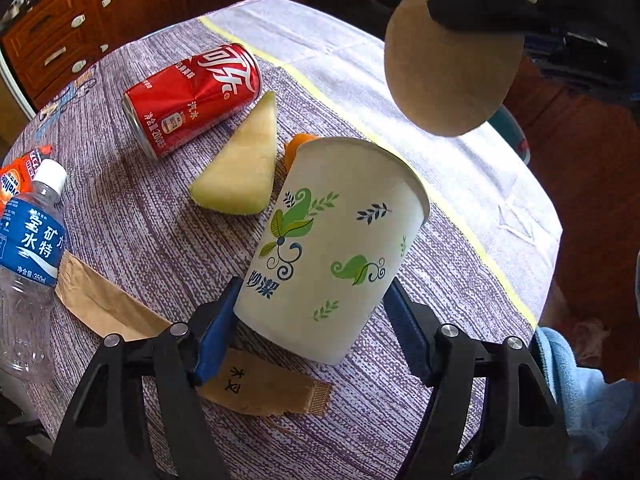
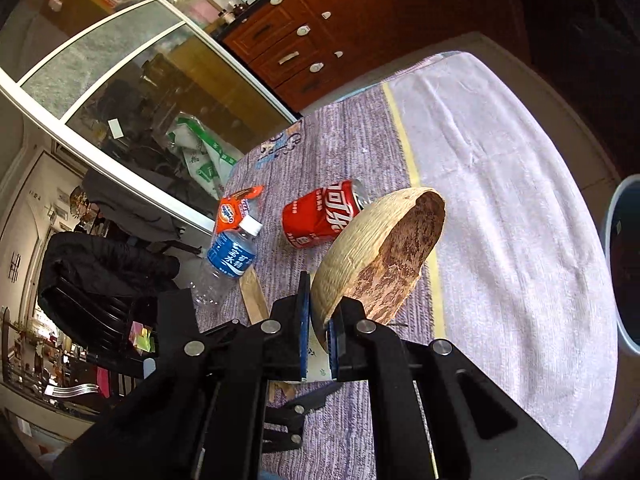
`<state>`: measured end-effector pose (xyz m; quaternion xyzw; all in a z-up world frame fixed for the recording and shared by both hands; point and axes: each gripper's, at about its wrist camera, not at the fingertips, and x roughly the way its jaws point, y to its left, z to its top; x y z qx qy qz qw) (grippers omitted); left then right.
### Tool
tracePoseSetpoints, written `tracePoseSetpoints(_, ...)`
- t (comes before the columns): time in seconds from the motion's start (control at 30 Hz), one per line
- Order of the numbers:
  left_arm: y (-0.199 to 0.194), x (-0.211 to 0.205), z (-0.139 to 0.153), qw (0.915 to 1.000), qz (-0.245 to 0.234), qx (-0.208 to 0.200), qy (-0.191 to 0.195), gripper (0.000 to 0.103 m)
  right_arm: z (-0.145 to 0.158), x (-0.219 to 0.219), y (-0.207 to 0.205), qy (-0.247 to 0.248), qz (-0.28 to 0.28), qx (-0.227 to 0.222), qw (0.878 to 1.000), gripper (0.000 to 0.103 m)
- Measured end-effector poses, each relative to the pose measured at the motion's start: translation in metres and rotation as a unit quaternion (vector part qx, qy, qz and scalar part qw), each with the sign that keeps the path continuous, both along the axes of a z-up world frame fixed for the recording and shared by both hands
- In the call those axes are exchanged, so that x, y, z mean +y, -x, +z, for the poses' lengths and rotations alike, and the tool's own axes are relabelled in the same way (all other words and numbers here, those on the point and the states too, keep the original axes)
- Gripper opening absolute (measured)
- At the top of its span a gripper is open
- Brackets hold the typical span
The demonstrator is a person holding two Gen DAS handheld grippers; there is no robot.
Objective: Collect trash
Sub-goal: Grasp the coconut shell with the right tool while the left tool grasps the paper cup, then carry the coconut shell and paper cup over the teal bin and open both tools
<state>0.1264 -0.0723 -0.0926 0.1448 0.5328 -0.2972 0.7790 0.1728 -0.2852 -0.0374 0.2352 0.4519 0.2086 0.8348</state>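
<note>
Striped tablecloth (image 1: 152,224) under tilted left gripper (image 1: 312,316), paper cup (image 1: 332,240) between pads.

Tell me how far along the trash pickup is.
Nothing visibly binned. In hand: right gripper holds the coconut shell half aloft; left gripper straddles the paper cup. Left on the table: cola can, melon rind, water bottle, wrappers.

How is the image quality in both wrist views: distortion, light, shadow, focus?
Left wrist view: strong fisheye bend with dark corners; the paper cup and red can are sharp, and a soft shadow lies on the tablecloth beside the melon slice. Right wrist view: same curvature; sunlight washes out the pale cloth, the room behind is dim, and the coconut shell is crisp.
</note>
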Motion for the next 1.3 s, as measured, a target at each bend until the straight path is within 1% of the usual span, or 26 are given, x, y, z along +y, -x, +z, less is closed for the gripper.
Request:
tracePoseSetpoints(0.07, 0.008, -0.003, 0.001, 0.9999, 0.002, -0.011, -0.011, 0.063, -0.008, -0.008, 0.004, -0.004, -0.008, 0.008, 1.0, 0.007)
tracePoseSetpoints(0.13, 0.011, 0.0, 0.009, 0.9997, 0.011, -0.015, -0.013, 0.061, -0.015, -0.015, 0.008, -0.005, -0.014, 0.013, 1.0, 0.007)
tracePoseSetpoints(0.27, 0.016, 0.006, 0.022, 0.9988, 0.044, -0.02, -0.003, 0.061, -0.022, -0.028, 0.016, -0.011, -0.022, 0.018, 1.0, 0.007)
tracePoseSetpoints(0.4, 0.016, 0.006, 0.036, 0.9975, 0.068, -0.014, 0.013, 0.061, -0.023, -0.04, 0.023, -0.019, -0.031, 0.016, 0.999, 0.007)
tracePoseSetpoints(0.6, 0.015, -0.023, 0.053, 0.9974, 0.068, -0.022, 0.011, 0.061, -0.021, -0.059, 0.03, -0.032, -0.043, 0.005, 0.999, 0.007)
tracePoseSetpoints(0.7, 0.013, -0.044, 0.061, 0.9978, 0.059, -0.029, 0.011, 0.061, -0.018, -0.075, 0.035, -0.041, -0.055, -0.003, 0.998, 0.007)
tracePoseSetpoints(0.83, 0.007, -0.083, 0.07, 0.9987, 0.039, -0.032, 0.012, 0.061, -0.015, -0.106, 0.043, -0.048, -0.079, -0.013, 0.996, 0.007)
tracePoseSetpoints(1.0, 0.003, -0.14, 0.079, 0.9991, 0.002, -0.041, 0.012, 0.061, -0.016, -0.165, 0.059, -0.06, -0.129, -0.025, 0.99, 0.007)
tracePoseSetpoints(1.17, 0.0, -0.203, 0.074, 0.9985, -0.038, -0.039, 0.005, 0.061, -0.025, -0.231, 0.078, -0.068, -0.192, -0.027, 0.979, 0.007)
tracePoseSetpoints(1.3, -0.001, -0.251, 0.062, 0.9974, -0.065, -0.031, -0.005, 0.062, -0.041, -0.274, 0.087, -0.071, -0.232, -0.013, 0.97, 0.007)
